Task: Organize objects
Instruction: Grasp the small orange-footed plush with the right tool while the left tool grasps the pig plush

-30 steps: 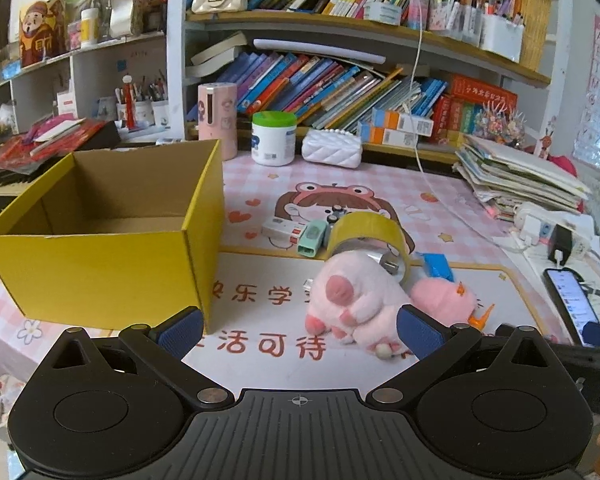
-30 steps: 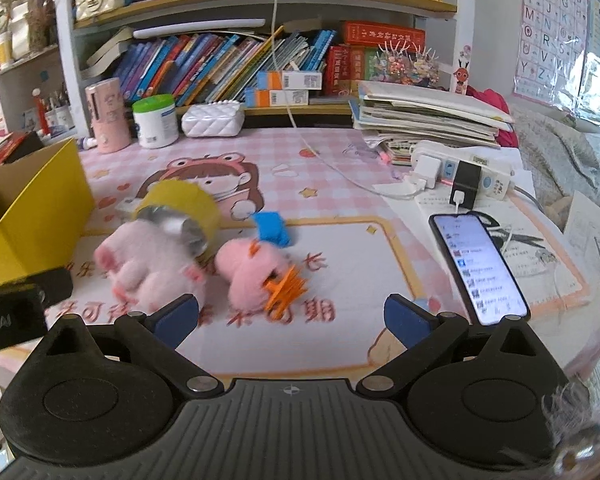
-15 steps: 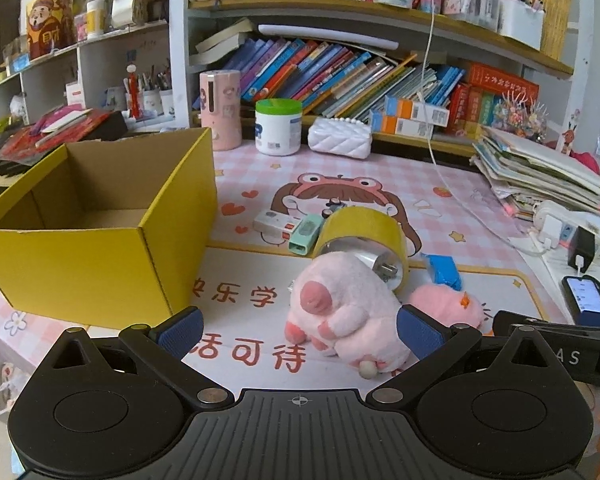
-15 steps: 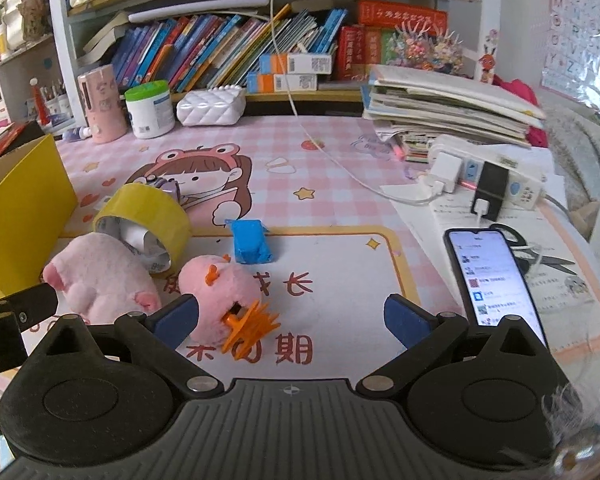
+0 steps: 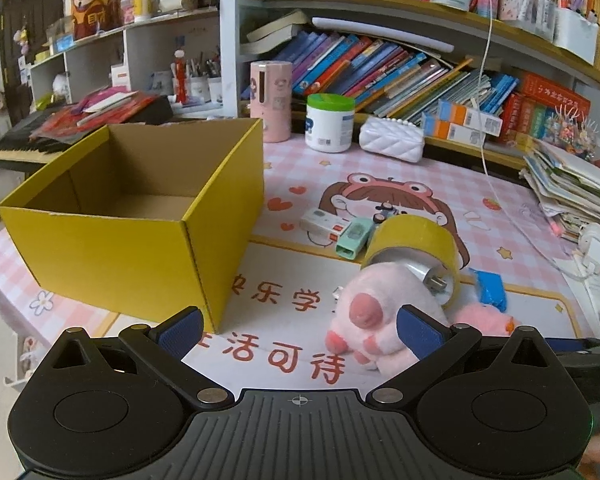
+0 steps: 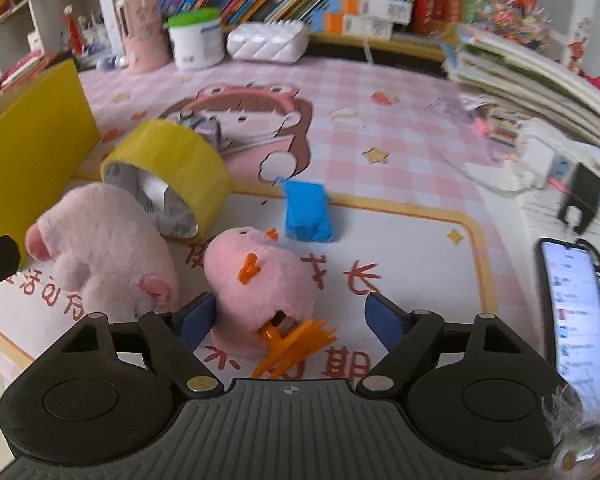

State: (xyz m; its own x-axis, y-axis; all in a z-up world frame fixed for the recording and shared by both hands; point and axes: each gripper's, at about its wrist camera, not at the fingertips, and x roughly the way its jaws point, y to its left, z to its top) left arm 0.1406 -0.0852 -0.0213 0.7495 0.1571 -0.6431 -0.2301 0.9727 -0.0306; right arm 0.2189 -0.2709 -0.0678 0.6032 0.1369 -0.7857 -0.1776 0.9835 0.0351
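Yellow box (image 5: 140, 216) empty; toys and tape roll (image 6: 168, 168) unsorted. Right gripper (image 6: 288, 320) spread around pink chick (image 6: 260, 280); left gripper (image 5: 300, 330) spread, holding nothing.

A pink checked desk mat (image 5: 500, 236) is covering the table, carrying an open yellow box (image 5: 140, 216) at its left. Beside the box, a pink pig plush (image 6: 104, 248), yellow tape roll (image 6: 168, 176), pink chick plush (image 6: 260, 276) and blue packet (image 6: 306, 212) are lying close together.
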